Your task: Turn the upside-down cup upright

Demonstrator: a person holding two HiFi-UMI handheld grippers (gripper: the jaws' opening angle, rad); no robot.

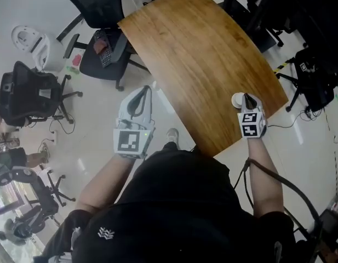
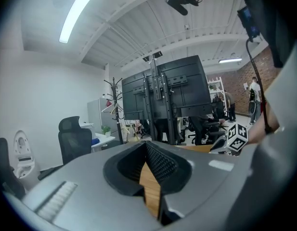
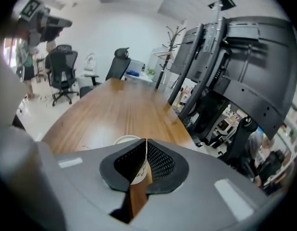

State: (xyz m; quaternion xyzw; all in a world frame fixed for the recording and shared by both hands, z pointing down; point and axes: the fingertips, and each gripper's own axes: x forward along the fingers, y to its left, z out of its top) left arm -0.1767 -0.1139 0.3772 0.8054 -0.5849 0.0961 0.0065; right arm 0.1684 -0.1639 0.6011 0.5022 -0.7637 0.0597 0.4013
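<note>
Right gripper [image 1: 246,98] sits at the near right corner of the desk [image 1: 196,53]; in the right gripper view its jaws meet at the tips, holding nothing; the white paper cup [image 1: 238,99] stands on the desk just beyond those tips, its round top face showing over them [image 3: 125,139] and some printed wall showing through the slot below; jaws look just beside it, contact unclear. Left gripper [image 1: 142,95] hangs off the desk's left edge over the floor, jaws likewise closed and empty, well apart from the cup. Cannot tell whether the top face is open mouth or base. Judgement: if it's the base, nothing is done yet; the right gripper has to open, take the wall, flip it and set it down.
</note>
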